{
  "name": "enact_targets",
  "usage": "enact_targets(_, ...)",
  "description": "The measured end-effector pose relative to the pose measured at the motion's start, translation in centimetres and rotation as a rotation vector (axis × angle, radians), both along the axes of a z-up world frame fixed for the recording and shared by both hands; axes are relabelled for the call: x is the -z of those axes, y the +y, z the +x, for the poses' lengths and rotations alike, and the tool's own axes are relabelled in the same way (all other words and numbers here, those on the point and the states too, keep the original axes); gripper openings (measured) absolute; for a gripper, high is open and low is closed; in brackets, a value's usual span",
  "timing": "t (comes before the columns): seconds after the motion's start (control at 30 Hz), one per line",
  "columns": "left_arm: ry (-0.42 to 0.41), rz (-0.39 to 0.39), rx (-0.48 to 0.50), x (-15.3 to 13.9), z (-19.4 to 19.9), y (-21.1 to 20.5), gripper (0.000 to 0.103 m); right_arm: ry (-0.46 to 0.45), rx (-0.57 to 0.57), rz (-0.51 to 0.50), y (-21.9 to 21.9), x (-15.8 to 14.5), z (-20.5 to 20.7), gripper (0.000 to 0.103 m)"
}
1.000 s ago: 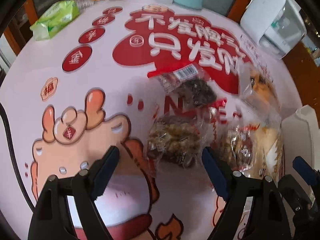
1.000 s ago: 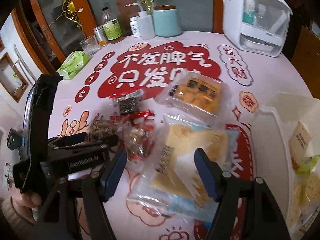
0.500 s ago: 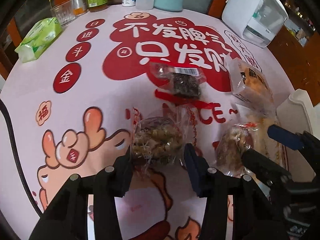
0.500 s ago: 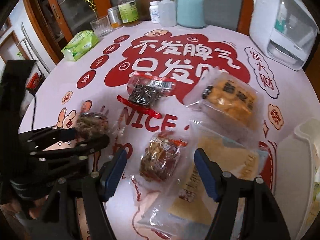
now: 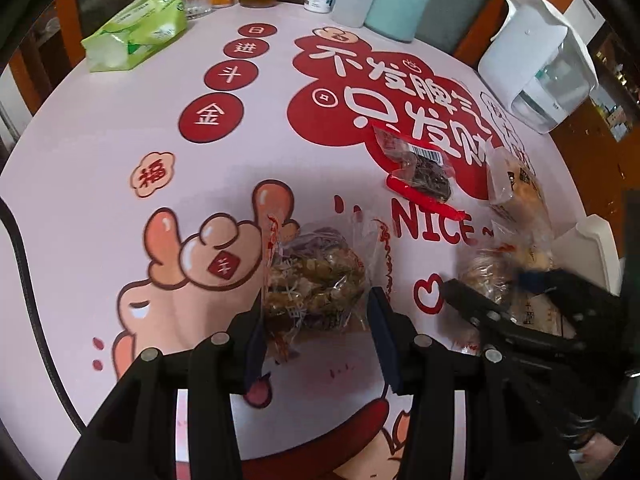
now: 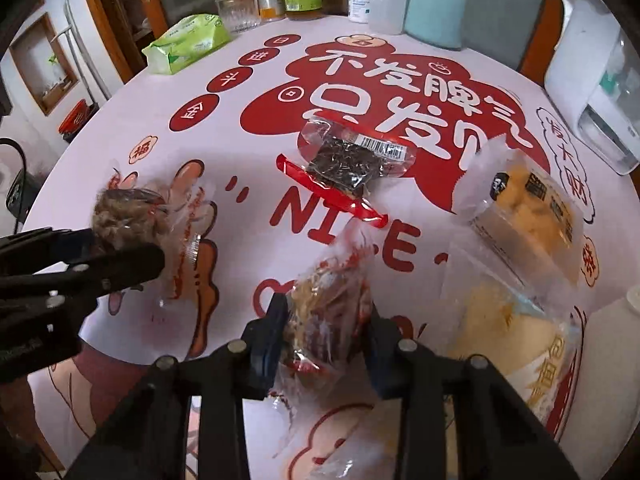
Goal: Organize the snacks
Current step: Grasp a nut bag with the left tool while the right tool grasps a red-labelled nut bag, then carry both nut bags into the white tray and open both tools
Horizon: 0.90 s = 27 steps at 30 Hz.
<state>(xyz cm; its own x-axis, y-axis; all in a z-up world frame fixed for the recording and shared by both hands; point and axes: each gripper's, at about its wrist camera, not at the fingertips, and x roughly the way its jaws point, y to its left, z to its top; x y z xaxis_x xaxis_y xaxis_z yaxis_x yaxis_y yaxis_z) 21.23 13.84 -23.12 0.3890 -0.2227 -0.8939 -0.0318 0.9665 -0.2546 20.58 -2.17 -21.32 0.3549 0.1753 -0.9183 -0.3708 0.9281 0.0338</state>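
Only my right wrist view shows my right gripper (image 6: 326, 334), its jaws closing on a clear packet of crispy snack (image 6: 330, 308) near the bench's (image 6: 248, 168) near edge; my left wrist view shows my left gripper (image 5: 316, 332), jaws narrow and clamped on a similar nutty snack packet (image 5: 316, 276). Farther off lie a dark snack packet with a barcode (image 6: 352, 160) and, right, a bag of yellow cakes (image 6: 528, 204). A green tissue pack (image 5: 136, 38) and white dispenser (image 5: 536, 60) stand far. Printed on the bench cloth: "NICE".
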Motion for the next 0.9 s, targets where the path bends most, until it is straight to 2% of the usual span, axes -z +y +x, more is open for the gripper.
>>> enact_targets(0.2,-0.05,0.018,0.018,-2.5,-1.6,-0.1,0.045,-0.011,0.048,0.094,-1.2,-2.2,-2.4,0.035)
enact_targets(0.37,-0.101,0.028,0.062,-5.7,-3.3,-1.0,0.045,-0.058,0.079,0.19,-3.6,-6.4,-5.6,0.035)
enact_targets(0.53,-0.143,0.023,0.12,-8.9,-5.2,-2.8,0.045,-0.097,0.115,0.235,-6.6,-9.8,-8.9,0.035)
enact_targets(0.73,-0.199,0.012,0.237,-12.9,-7.7,-7.4,0.045,-0.147,0.215,0.236,-11.8,-13.1,-13.4,0.035)
enact_targets(0.9,-0.245,-0.001,0.379,-15.9,-10.0,-13.3,0.045,-0.192,0.298,0.206,-16.4,-14.8,-16.9,0.035)
